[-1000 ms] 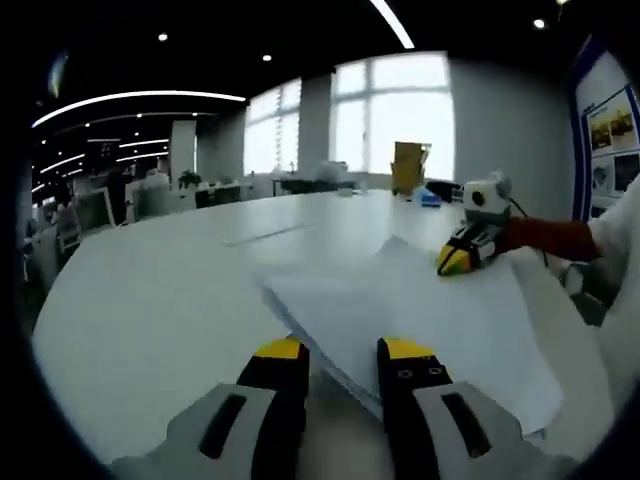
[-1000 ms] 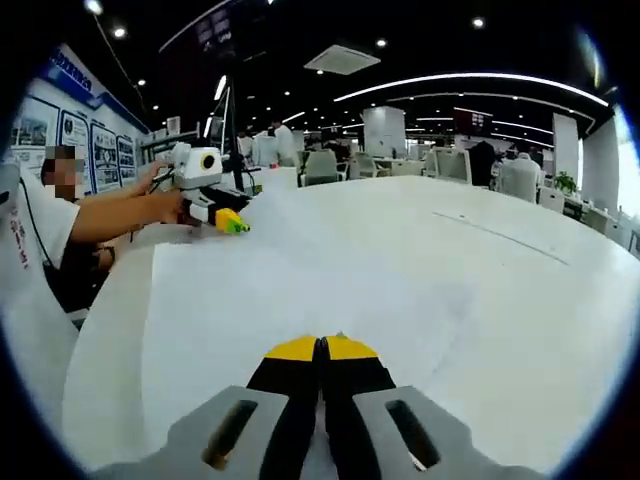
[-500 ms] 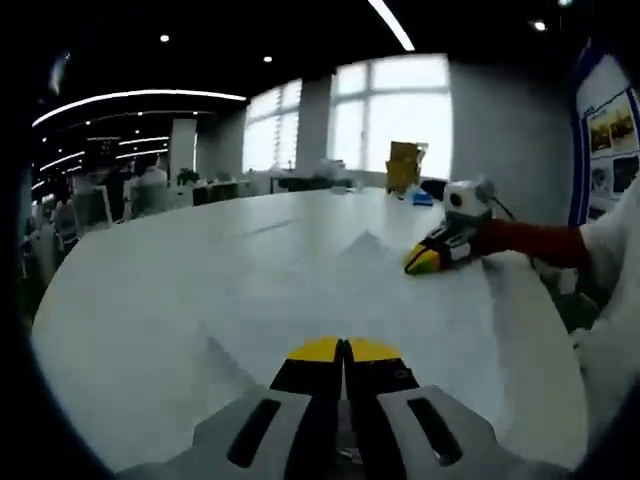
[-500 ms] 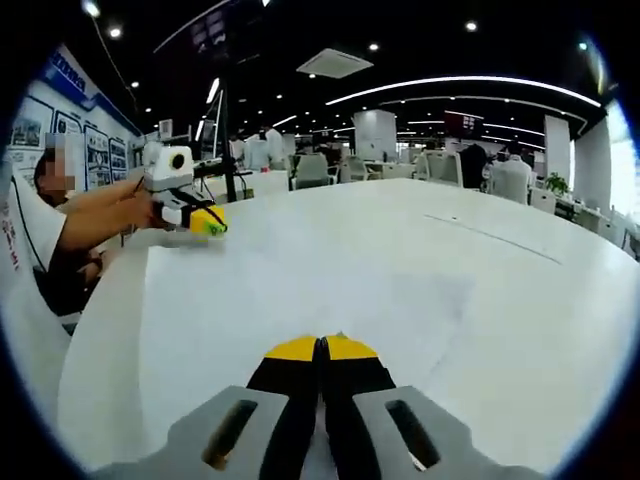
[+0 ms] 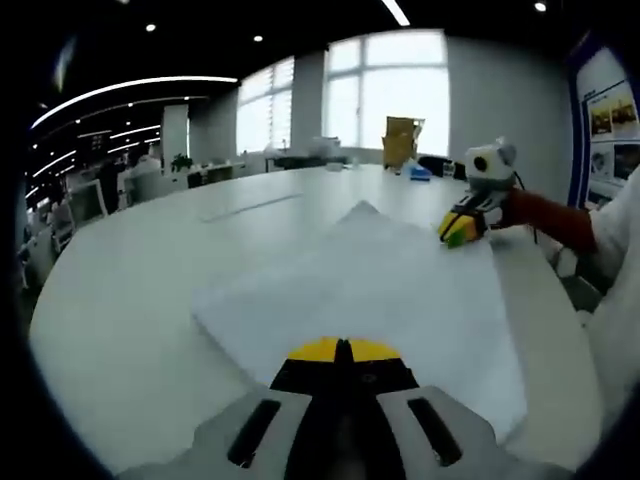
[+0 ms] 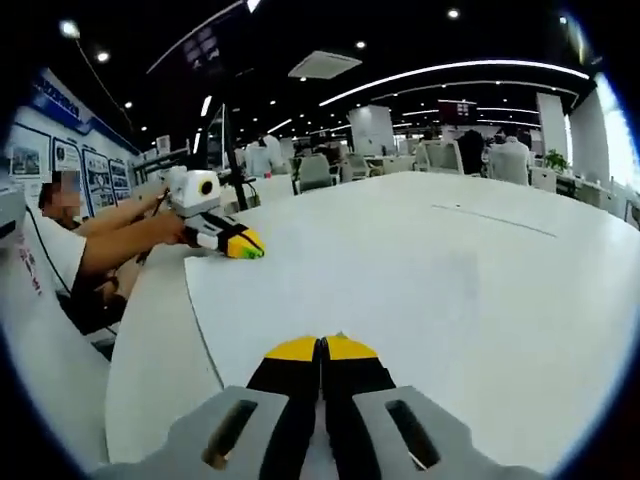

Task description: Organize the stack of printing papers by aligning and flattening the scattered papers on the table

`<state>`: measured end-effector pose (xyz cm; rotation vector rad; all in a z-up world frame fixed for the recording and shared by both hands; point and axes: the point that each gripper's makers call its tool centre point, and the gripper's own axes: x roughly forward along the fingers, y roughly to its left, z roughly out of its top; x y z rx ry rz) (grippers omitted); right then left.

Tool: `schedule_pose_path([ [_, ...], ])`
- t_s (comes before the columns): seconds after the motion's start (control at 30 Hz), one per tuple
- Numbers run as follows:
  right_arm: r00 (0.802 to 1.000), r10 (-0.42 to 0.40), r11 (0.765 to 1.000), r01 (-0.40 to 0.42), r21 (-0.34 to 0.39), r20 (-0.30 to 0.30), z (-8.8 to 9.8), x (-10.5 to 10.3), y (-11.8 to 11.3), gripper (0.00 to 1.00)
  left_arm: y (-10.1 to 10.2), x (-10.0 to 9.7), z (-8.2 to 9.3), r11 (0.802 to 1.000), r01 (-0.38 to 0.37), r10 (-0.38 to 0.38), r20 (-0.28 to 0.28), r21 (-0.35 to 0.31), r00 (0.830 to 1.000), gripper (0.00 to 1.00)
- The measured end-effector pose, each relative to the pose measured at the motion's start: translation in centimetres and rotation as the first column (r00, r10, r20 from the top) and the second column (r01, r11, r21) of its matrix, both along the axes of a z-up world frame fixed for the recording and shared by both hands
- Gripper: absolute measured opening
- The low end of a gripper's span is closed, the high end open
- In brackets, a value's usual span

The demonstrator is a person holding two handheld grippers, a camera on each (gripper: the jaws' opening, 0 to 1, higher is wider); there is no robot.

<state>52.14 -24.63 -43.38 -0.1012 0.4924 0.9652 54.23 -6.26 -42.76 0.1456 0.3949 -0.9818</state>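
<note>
A stack of white printing papers lies on the white table, its sheets nearly squared with one corner peaking at the far side. My left gripper is shut on the stack's near edge. The right gripper, yellow-tipped and held by a hand in a red sleeve, meets the stack's far right corner. In the right gripper view the same stack spreads ahead, and my right gripper is shut on its near edge. The left gripper grips the far left corner there.
The long white table runs on to the far side. A person's arm and body sit at the table's edge by the posters. Office chairs and desks stand behind, and a yellow box stands by the window.
My left gripper has gone from open astride the paper edge to shut on it. The fanned sheets have drawn into one flatter stack. The right gripper has stayed shut.
</note>
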Motion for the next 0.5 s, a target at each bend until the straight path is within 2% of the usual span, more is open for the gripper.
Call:
schedule_pose_path([
  [0.03, 1.0, -0.004, 1.0, 0.004, -0.001, -0.009, -0.4, -0.1, -0.1, 0.0, 0.0, 0.0, 0.0, 1.0, 0.0, 0.0, 0.001, 0.001, 1.0, 0.06],
  [0.07, 0.999, 0.006, 0.999, -0.007, 0.04, 0.042, 0.5, 0.2, 0.2, 0.0, 0.0, 0.0, 0.0, 1.0, 0.002, -0.002, 0.002, 0.001, 1.0, 0.06],
  [0.1, 1.0, -0.018, 0.999, 0.018, 0.03, 0.004, 0.0, -0.3, -0.3, 0.0, 0.1, 0.0, 0.2, 1.0, -0.004, 0.004, 0.005, 0.004, 1.0, 0.06],
  [0.13, 1.0, -0.013, 0.999, 0.012, 0.038, 0.017, 0.3, -0.4, -0.2, 0.0, 0.3, -0.1, 0.5, 1.0, -0.001, 0.001, 0.002, -0.011, 1.0, 0.06],
  [0.17, 0.999, -0.02, 0.999, 0.019, 0.038, 0.03, 0.3, -0.6, -0.1, 0.0, -0.2, -0.6, 2.0, 0.993, -0.004, 0.003, -0.015, -0.118, 1.0, 0.06],
  [0.2, 0.997, -0.017, 0.999, 0.015, 0.029, 0.07, 0.5, -0.6, -0.1, 0.0, -0.4, -1.6, 3.4, 0.984, 0.0, -0.002, -0.011, -0.178, 1.0, 0.06],
  [0.23, 0.996, -0.015, 1.0, 0.013, 0.021, 0.092, 0.6, -0.6, -0.1, 0.0, -0.8, -3.0, 4.0, 0.983, 0.067, -0.06, 0.047, -0.171, 0.997, 0.06],
  [0.27, 0.996, -0.023, 0.999, 0.021, 0.025, 0.083, 0.7, -0.8, -0.1, 0.0, -0.8, -4.2, 3.4, 0.989, 0.104, -0.096, 0.077, -0.107, 0.992, 0.06],
  [0.3, 0.996, -0.026, 0.999, 0.024, 0.023, 0.084, 0.7, -0.7, -0.2, 0.0, -0.7, -5.3, 2.2, 0.991, 0.128, -0.126, 0.042, -0.048, 0.991, 0.06],
  [0.33, 0.996, -0.027, 0.999, 0.025, 0.022, 0.084, 0.7, -0.6, -0.2, 0.0, -0.6, -6.4, 0.7, 0.987, 0.162, -0.162, -0.019, 0.002, 0.987, 0.06],
  [0.37, 0.996, -0.027, 0.999, 0.025, 0.023, 0.081, 0.6, -0.6, -0.1, 0.0, -0.3, -6.8, -0.3, 0.983, 0.178, -0.176, -0.039, 0.045, 0.984, 0.06],
  [0.4, 0.997, -0.026, 0.999, 0.025, 0.025, 0.079, 0.6, -0.6, -0.1, 0.0, 0.0, -6.6, -0.8, 0.982, 0.171, -0.169, -0.035, 0.075, 0.985, 0.06],
  [0.47, 0.997, -0.025, 0.999, 0.023, 0.029, 0.076, 0.6, -0.7, -0.1, 0.0, 0.2, -5.8, 0.5, 0.987, 0.157, -0.157, 0.003, 0.02, 0.988, 0.05],
  [0.5, 0.997, -0.025, 0.999, 0.023, 0.029, 0.075, 0.6, -0.7, -0.1, 0.0, 0.2, -5.7, 0.2, 0.987, 0.156, -0.156, 0.004, 0.028, 0.988, 0.05],
])
